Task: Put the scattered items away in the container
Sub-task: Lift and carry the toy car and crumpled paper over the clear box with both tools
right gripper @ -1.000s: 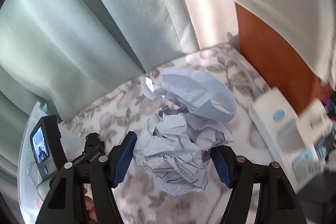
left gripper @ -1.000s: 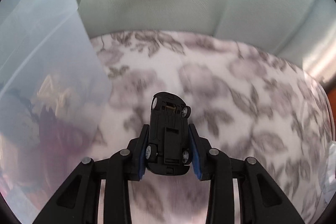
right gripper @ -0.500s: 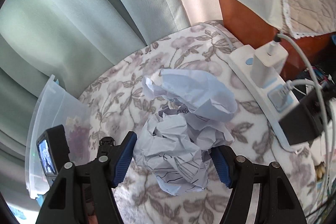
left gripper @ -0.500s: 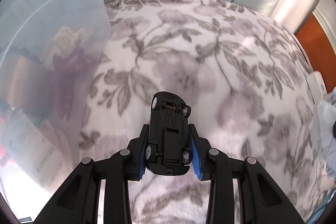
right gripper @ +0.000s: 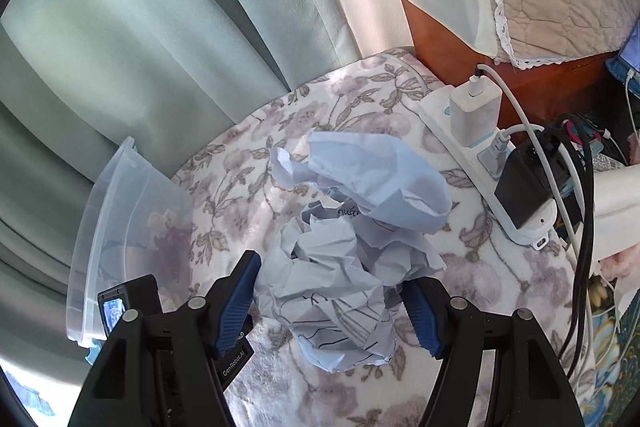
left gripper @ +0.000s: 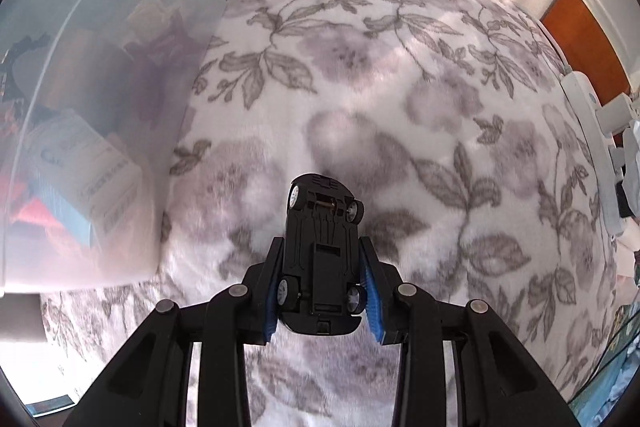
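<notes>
The clear plastic box (left gripper: pixel 100 99) is the place where the things must go. From the left gripper (left gripper: pixel 324 287) the box is up and to the left, close by, with its side wall right next to the flowery blanket (left gripper: pixel 400 67). From the right gripper (right gripper: pixel 332 299) the same box (right gripper: pixel 132 211) is farther off to the left, past the other gripper. So I think the left one is nearer and has the shorter trip.

The left gripper is closed tight on a little black toy car (left gripper: pixel 320 251). The car is upside down, so its wheels and flat belly show. Its long way points straight ahead, out past the fingertips, and the blue pads squeeze its back half from both sides.

The right gripper is about half open and holds a big ball of crumpled paper (right gripper: pixel 352 227). The paper is wide and puffy and sticks out far in front of the fingers.

A white power strip (right gripper: pixel 480 155) with plugs lies ahead and to the right of the right gripper, away from the box.
</notes>
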`<act>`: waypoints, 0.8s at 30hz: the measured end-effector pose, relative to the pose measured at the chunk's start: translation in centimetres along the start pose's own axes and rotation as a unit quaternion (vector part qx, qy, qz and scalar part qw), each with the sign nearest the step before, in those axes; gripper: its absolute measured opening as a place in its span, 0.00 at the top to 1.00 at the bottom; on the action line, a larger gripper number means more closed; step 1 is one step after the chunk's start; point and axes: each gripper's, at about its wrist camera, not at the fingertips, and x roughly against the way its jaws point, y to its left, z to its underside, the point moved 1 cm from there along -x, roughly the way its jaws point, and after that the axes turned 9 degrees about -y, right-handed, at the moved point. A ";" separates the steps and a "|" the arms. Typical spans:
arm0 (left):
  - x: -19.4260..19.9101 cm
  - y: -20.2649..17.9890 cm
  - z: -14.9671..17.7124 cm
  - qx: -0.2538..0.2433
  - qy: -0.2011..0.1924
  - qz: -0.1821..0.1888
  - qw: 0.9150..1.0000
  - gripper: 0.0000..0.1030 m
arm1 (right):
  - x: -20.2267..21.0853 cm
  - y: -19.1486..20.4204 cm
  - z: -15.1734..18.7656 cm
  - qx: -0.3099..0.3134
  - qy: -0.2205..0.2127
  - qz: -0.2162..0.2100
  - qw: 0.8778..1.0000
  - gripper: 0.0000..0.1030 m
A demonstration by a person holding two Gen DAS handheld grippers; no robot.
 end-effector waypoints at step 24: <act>12.1 2.3 -6.3 0.005 -0.162 0.033 0.986 0.65 | 8.1 1.7 0.0 0.002 -0.103 -0.008 0.995 0.30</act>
